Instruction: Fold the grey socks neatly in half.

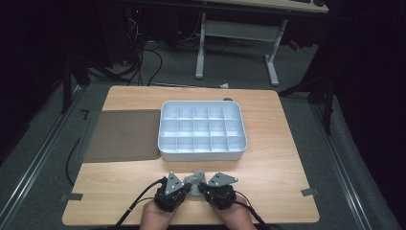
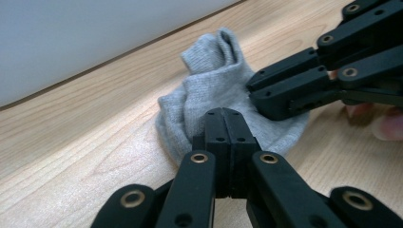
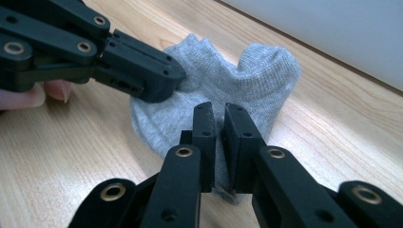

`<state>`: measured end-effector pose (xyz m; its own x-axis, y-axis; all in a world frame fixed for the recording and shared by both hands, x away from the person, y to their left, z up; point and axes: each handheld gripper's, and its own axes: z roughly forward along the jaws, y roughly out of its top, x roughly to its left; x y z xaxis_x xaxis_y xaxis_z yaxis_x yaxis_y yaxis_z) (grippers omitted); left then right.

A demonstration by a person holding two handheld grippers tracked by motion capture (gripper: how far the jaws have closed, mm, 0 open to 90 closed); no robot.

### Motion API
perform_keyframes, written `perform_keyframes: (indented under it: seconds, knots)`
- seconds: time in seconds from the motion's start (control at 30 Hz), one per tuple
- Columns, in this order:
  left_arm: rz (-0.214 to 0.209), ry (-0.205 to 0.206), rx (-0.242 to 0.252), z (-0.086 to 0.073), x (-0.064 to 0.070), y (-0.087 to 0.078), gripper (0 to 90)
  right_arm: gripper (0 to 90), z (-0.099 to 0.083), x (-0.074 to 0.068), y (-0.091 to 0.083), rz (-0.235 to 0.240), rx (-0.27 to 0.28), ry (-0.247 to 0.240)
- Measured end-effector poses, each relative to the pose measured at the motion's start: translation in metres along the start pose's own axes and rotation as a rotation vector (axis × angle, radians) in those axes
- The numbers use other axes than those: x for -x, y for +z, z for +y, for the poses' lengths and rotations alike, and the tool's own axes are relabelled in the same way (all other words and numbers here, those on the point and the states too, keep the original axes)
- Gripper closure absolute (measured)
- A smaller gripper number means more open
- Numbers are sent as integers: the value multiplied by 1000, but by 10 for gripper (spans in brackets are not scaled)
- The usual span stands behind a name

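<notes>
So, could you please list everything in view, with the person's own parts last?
Sock: one, grey, bunched on the table's near edge, between both tools.
Divided tray: one, white, empty compartments, table middle.
Mat: one, grey-brown, left of tray.
Table: one, light wood.
Desk frame: one, white, on the floor beyond.
Left tool: one, black, shut on sock.
Right tool: one, black, gripping sock.
Hands: two, bottom edge.

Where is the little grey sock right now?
In the high view, the small grey knitted sock lies on the wooden table near its front edge, pinched between the left gripper and right gripper, in front of the white compartment tray.
</notes>
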<state>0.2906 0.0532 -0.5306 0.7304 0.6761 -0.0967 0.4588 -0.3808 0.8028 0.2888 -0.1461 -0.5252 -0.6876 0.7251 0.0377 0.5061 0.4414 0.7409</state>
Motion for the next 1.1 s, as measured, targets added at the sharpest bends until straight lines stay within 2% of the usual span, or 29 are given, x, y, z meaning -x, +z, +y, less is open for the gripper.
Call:
perform_keyframes:
  seconds: [0.13, 0.2, 0.27, 0.3, 0.37, 0.43, 0.6, 0.7, 0.8, 0.9, 1.03, 1.1]
  knots:
    - [-11, 3, 4, 0, 0, 2, 899, 841, -4, -2, -3, -3, 6, -4]
    - [-6, 13, 2, 0, 1, 2, 899, 768, -3, -1, -9, 8, 9, 22]
    - [-7, 12, 3, 0, 1, 2, 899, 749, -3, -1, -12, 10, 18, 32]
    - [-7, 10, 3, 0, 1, 2, 899, 712, -2, -1, -21, 2, 59, 64]
    - [-6, 12, 2, 0, 1, 2, 899, 669, -2, 1, -25, -11, 70, 92]
    - [-6, 11, 3, 0, 1, 2, 898, 632, -3, 4, -25, -25, 59, 115]
    - [-4, 14, 1, 0, 1, 2, 898, 542, -6, 9, -17, 15, 25, 189]
    - [-4, 14, 1, 0, 1, 2, 897, 518, -7, 7, -11, 17, -11, 207]
    - [5, 29, 2, -1, 3, 1, 897, 534, -7, 8, -8, 19, -25, 227]
    - [9, 44, -2, -2, 4, -1, 896, 600, -7, 8, -6, 40, -29, 223]
    - [8, 44, -3, -2, 4, -1, 895, 732, -7, 8, -6, 70, -27, 223]
    - [13, 44, -3, -2, 5, -1, 894, 786, -7, 6, -7, 69, -21, 204]
